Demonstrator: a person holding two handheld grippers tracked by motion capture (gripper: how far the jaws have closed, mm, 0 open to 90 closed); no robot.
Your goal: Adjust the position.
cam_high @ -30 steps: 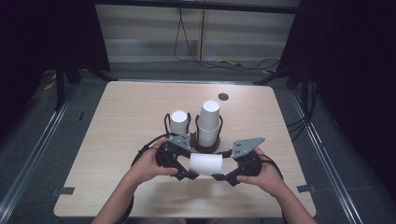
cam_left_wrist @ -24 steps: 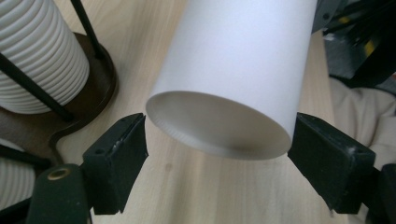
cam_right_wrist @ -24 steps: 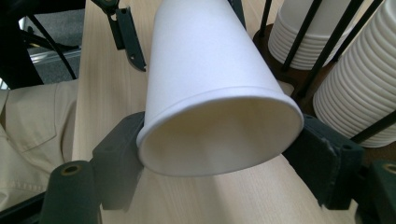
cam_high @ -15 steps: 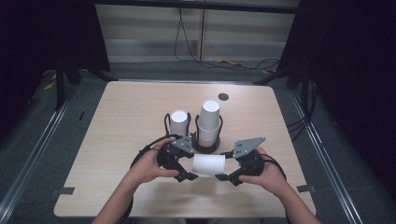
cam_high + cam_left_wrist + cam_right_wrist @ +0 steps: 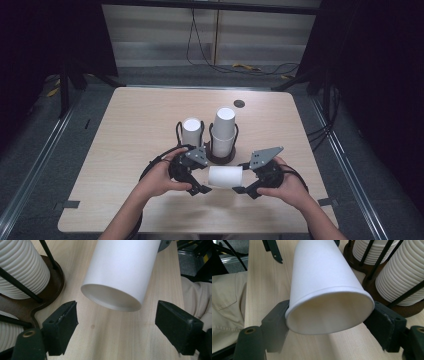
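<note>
While the right gripper [image 5: 239, 189] clamps the wide rimmed mouth of a plain white paper cup [image 5: 225, 177] between its two black pads, the cup lies on its side just above the pale wooden table [image 5: 125, 120], stretched between the two hands; the right gripper view shows both pads pressed against the rim [image 5: 329, 312]. Opposite it, the left gripper [image 5: 204, 190] has just been opening — its jaws now stand wide on either side of the cup's narrower end [image 5: 117, 280], clear of the paper and touching nothing. Just behind the cup stands a dark round-based wire rack [image 5: 220, 159] holding two stacks of ribbed white cups — a short stack [image 5: 192, 131] and a taller one [image 5: 224, 129].
</note>
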